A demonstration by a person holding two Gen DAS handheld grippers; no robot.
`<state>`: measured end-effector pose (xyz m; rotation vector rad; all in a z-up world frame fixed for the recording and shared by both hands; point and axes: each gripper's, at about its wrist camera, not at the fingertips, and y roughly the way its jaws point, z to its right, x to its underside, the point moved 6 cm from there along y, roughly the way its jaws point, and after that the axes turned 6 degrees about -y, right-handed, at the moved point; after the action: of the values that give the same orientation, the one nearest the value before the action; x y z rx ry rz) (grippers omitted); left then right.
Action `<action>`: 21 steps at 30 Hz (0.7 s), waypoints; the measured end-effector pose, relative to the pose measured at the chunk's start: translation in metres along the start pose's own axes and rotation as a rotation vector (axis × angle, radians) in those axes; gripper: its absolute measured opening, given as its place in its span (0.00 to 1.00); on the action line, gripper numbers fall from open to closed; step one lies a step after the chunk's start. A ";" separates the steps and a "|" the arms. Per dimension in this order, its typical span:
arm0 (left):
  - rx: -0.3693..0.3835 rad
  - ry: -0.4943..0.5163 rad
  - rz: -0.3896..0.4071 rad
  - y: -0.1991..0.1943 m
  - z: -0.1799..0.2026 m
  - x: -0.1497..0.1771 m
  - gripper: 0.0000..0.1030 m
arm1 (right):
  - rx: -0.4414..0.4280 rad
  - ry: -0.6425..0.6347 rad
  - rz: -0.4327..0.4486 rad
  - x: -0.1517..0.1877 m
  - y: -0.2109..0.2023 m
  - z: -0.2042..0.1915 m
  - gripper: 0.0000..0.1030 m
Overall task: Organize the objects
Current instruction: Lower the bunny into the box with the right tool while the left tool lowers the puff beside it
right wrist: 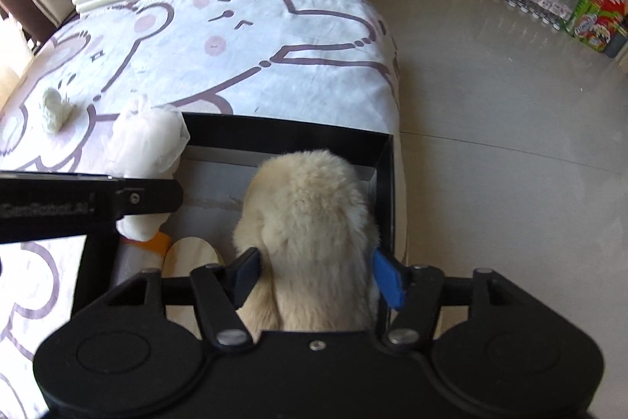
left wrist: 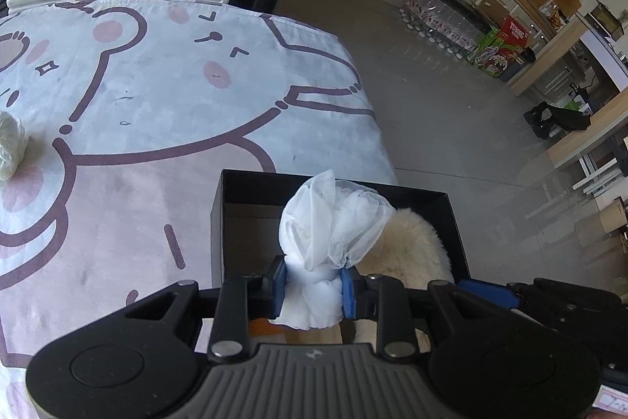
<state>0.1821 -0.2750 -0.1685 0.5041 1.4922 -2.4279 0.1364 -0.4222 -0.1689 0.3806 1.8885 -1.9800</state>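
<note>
Black box (right wrist: 386,183) waits: lower your clamped left hand-held gripper (left wrist: 314,285)'s white mesh bundle (left wrist: 333,222) inside; your half-open right hand-held gripper (right wrist: 314,273) straddles the fluffy slipper (right wrist: 310,214).

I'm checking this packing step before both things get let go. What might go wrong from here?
1. The black open box sits at the bed's edge above the floor; a downward push could tip it off.
2. The white mesh bundle, pinched by the left gripper, hangs at the box wall and may drop outside.
3. The cream fluffy slipper between the right gripper's fingers fills much of the box, crowding the bundle.
</note>
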 end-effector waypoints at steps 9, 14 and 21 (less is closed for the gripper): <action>0.011 -0.060 -0.009 0.022 -0.002 0.001 0.29 | 0.000 0.004 0.023 0.002 -0.009 0.000 0.43; 0.006 -0.061 0.032 0.025 0.003 -0.002 0.29 | -0.010 -0.012 0.021 0.006 -0.012 -0.002 0.40; 0.009 -0.026 -0.012 0.039 0.016 0.004 0.38 | -0.018 -0.014 0.030 0.009 -0.016 -0.001 0.39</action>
<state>0.1910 -0.3066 -0.1954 0.4646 1.4787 -2.4414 0.1214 -0.4218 -0.1590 0.3860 1.8801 -1.9399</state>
